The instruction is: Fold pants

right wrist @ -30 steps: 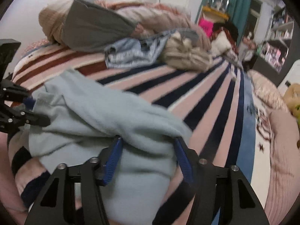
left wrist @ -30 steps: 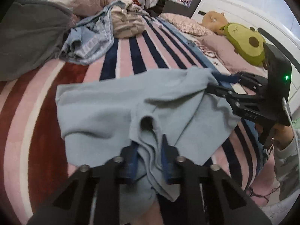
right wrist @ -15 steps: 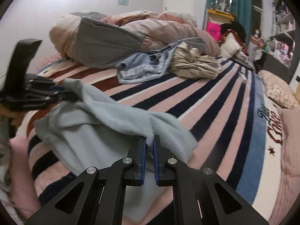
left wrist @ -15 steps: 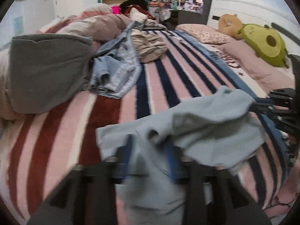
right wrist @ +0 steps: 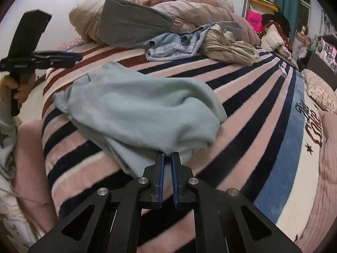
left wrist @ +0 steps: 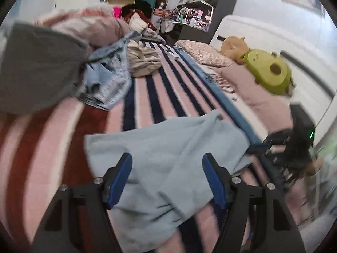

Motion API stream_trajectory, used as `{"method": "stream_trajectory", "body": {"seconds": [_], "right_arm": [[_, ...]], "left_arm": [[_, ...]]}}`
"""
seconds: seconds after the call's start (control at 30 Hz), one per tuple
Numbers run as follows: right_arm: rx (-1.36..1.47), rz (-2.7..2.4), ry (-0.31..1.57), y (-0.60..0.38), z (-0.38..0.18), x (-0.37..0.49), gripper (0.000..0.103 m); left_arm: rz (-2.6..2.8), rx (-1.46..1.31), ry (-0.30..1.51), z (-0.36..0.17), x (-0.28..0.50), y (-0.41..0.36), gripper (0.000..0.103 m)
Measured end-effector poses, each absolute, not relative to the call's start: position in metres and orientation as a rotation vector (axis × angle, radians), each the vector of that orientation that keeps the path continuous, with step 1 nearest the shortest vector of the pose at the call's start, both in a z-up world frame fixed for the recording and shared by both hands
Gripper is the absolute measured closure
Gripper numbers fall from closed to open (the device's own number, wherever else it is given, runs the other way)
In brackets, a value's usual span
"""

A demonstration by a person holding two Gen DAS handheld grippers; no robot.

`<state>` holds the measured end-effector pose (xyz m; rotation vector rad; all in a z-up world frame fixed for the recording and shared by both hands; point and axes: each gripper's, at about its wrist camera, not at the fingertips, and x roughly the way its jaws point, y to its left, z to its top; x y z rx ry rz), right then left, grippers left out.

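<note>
While the pale blue pants lie bunched in a soft, fleecy heap on the near part of the bed, the left gripper hovers above them with its jaws opening wide, the cloth below them and not pinched. The right gripper has its blue-lined jaws drawn almost together at the near hem of the pants; a thin fold of the fleece seems to sit at their tips, but whether it is truly gripped I cannot tell. The bed carries a plush blanket in broad stripes, navy and pink toward the right, rust red and pink toward the left. The pants form a rounded, creased mound with one flap hanging toward the bed's near edge. Farther back, well apart from them, lie crumpled blue jeans, a beige garment and a grey and pink duvet piled thickly. An avocado plush leans at the headboard. Between the pants and that pile the striped blanket lies bare, and more bare room runs along the blue band on the right.
</note>
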<state>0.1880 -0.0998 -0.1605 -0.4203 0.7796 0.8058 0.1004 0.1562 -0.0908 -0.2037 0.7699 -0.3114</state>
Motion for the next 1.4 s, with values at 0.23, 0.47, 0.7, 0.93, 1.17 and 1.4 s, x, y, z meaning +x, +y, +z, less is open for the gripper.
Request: {"method": "stream_trajectory", "body": {"seconds": [0.23, 0.47, 0.7, 0.93, 1.17, 1.4], "right_arm": [[-0.386, 0.828, 0.79, -0.11, -0.139, 0.181, 0.098], [-0.338, 0.834, 0.757, -0.11, -0.129, 0.188, 0.092], [-0.28, 0.837, 0.751, -0.109, -0.13, 0.202, 0.092], [-0.265, 0.838, 0.757, -0.106, -0.132, 0.209, 0.092], [-0.28, 0.803, 0.772, -0.103, -0.146, 0.218, 0.059], [-0.007, 0.724, 0.862, -0.126, -0.156, 0.251, 0.032]], "left_arm": [[-0.282, -0.123, 0.897, -0.122, 0.136, 0.134, 0.053], [-0.356, 0.027, 0.944, -0.134, 0.125, 0.1, 0.091], [-0.176, 0.115, 0.724, -0.083, 0.122, 0.108, 0.097], [-0.096, 0.227, 0.872, -0.105, 0.146, 0.122, 0.042], [-0.146, -0.032, 0.943, -0.128, 0.136, 0.166, 0.042], [-0.027, -0.207, 0.935, -0.132, 0.123, 0.209, 0.022]]}}
